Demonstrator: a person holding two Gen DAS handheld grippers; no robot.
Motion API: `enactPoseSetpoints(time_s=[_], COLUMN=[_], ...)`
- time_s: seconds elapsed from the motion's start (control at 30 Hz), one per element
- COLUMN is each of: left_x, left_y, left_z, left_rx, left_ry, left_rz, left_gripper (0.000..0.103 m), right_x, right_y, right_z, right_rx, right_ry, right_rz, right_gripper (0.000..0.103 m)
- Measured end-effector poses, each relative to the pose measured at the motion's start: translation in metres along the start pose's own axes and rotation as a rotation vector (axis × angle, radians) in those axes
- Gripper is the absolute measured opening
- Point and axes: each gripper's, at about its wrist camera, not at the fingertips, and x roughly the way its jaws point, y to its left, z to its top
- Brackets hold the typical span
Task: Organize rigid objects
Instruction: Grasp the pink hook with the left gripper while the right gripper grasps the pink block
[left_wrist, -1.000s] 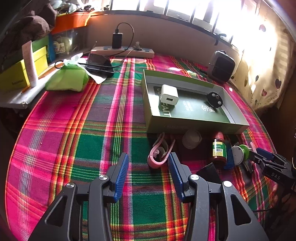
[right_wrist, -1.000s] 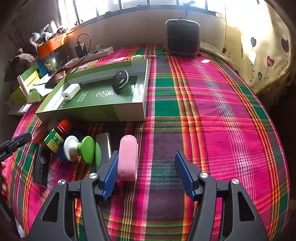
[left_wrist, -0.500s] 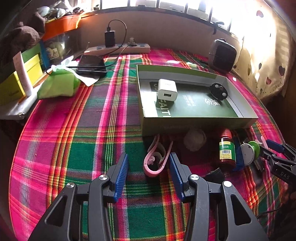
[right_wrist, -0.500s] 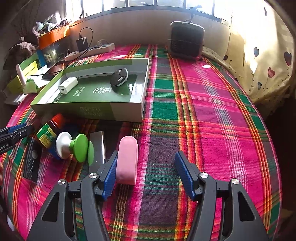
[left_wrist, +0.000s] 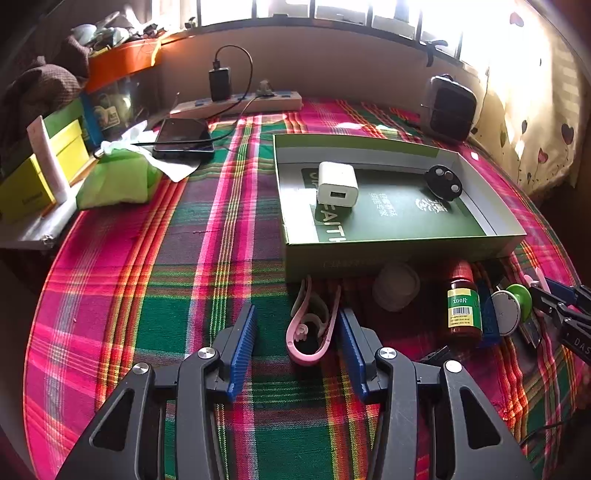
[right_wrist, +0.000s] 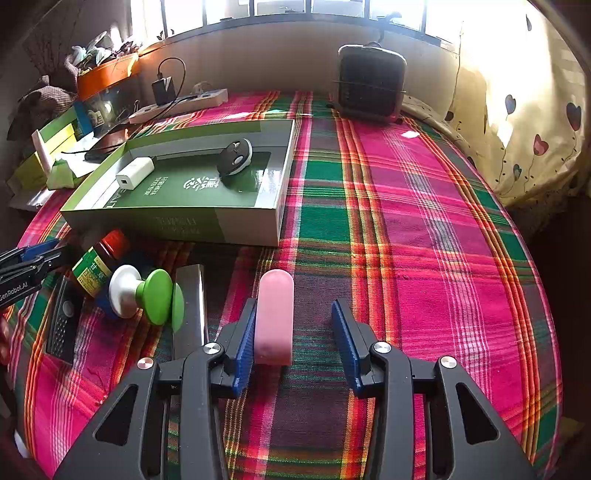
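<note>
My left gripper (left_wrist: 295, 332) is open around a pink clip (left_wrist: 312, 326) that lies on the plaid cloth, close to the right finger. My right gripper (right_wrist: 295, 325) is open around a pink block (right_wrist: 275, 315), which lies against the left finger. A green box (left_wrist: 402, 254) (right_wrist: 173, 225) holds a white charger (left_wrist: 337, 184) (right_wrist: 135, 172) and a black round device (left_wrist: 442, 182) (right_wrist: 235, 157). In front of the box lie a brown bottle (left_wrist: 463, 308) (right_wrist: 98, 264), a green-and-white knob (right_wrist: 146, 295) (left_wrist: 511, 308) and a round white lid (left_wrist: 395, 290).
A metal plate (right_wrist: 189, 299) and a black remote (right_wrist: 62, 321) lie left of the pink block. A black speaker (right_wrist: 369, 86) stands at the back. A phone (left_wrist: 183, 138), power strip (left_wrist: 236, 103), green tissue pack (left_wrist: 118, 179) and yellow boxes (left_wrist: 40, 177) crowd the back left.
Both grippers have moved forward a little, so the pink clip and the pink block sit deeper between the fingers. Both stay open.
</note>
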Motion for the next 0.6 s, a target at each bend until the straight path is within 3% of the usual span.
enactPoseSetpoints(time_s=[0.3,0.6], left_x=[-0.0011,-0.0011], left_y=[0.0046,0.0056], left_z=[-0.001,-0.001], left_rx=[-0.025,-0.028], left_ry=[-0.008,-0.01], left_rz=[0.025,0.023], left_gripper=[0.022,0.022], right_x=[-0.0005,-0.0008], right_y=[-0.0003,-0.0001], right_z=[-0.0002,-0.0006], right_rx=[0.003,0.006], right_ry=[-0.004,-0.005], right_rz=[0.012,0.012], right_gripper=[0.027,0.025])
